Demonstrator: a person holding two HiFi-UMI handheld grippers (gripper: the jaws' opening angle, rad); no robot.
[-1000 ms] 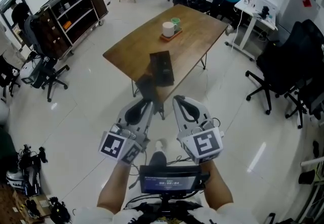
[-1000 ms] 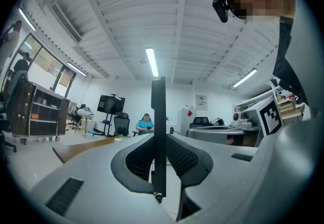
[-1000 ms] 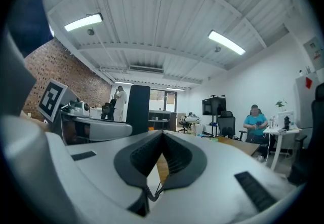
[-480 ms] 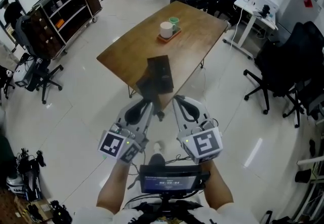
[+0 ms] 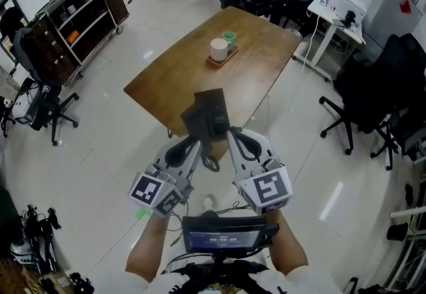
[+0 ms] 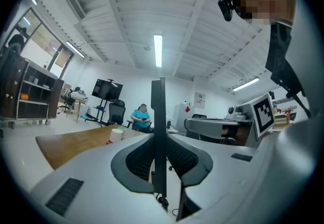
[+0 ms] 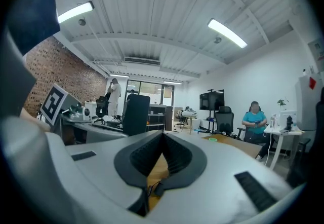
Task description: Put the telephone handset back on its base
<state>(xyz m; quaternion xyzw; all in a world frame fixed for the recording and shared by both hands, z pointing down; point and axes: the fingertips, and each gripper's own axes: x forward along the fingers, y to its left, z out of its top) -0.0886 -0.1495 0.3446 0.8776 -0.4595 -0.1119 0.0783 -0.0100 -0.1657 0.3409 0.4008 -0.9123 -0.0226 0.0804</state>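
The telephone handset stands edge-on between the jaws of my left gripper. The jaws are closed part-way onto it, with the pads pressing its two flat sides. This grip holds the handset off the floor and, I judge, presents its long face for lowering onto the base. The coiled cord hangs below the left jaws and leads forward, so it limits how far the handset can travel. The base lies just ahead of the left gripper's tips, at the near end of the wooden table. The handset is close to the base but not yet seated on it. My right gripper is just beside the left, jaws together with nothing between them. I judge it is kept free to steady the base during seating. Farther ahead, well apart from the base, a white cup stands on a small tray, clear of the working path.
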